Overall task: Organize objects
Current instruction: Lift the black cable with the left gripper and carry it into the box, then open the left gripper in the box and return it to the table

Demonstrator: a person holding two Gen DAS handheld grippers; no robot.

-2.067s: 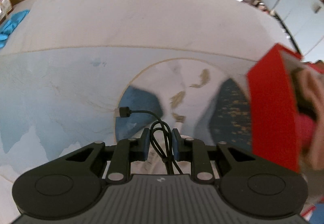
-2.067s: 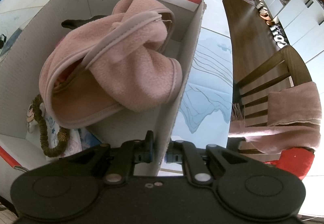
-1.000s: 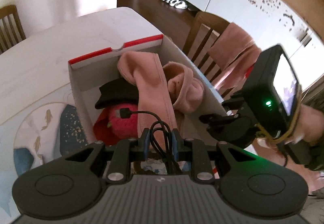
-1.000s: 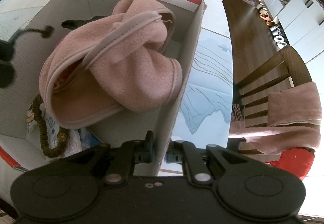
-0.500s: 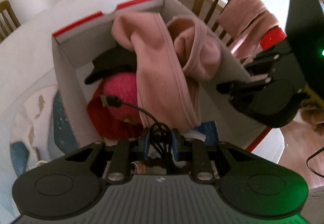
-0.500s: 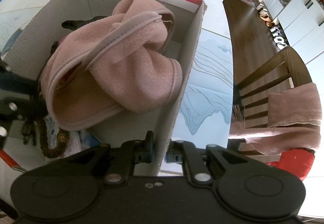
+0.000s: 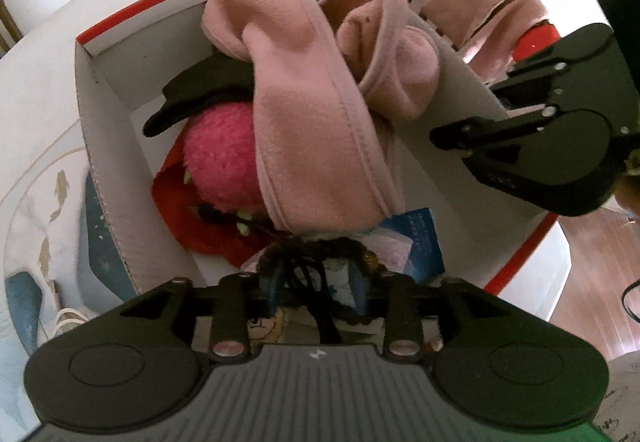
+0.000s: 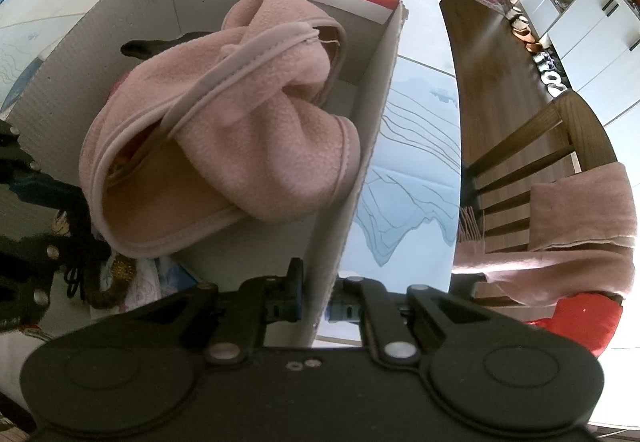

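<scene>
A white cardboard box [image 7: 104, 146] with a red rim holds a pink fleece garment [image 7: 312, 122], a pink plush [image 7: 224, 158], a black item [image 7: 200, 90], red cloth [image 7: 188, 214], a blue packet [image 7: 416, 238] and a brown beaded loop [image 7: 344, 246]. My left gripper [image 7: 314, 282] hangs low over the box's near end, pointing steeply down. Its jaws are opening, and a coiled black cable [image 7: 322, 316] lies loose between them. My right gripper [image 8: 316, 302] is shut on the box's right wall [image 8: 348, 226]. From the left wrist camera, the right gripper [image 7: 520, 138] shows at that wall.
The box stands on a white table with a blue patterned mat [image 8: 408, 170]. A wooden chair [image 8: 520, 146] draped with a pink towel [image 8: 580, 210] stands close to the table's right side. A white cord [image 7: 68, 318] lies on the table left of the box.
My left gripper swung from over the mat to above the box and sank into its near end. Its jaws have spread apart around the black cable. The right gripper kept still.
</scene>
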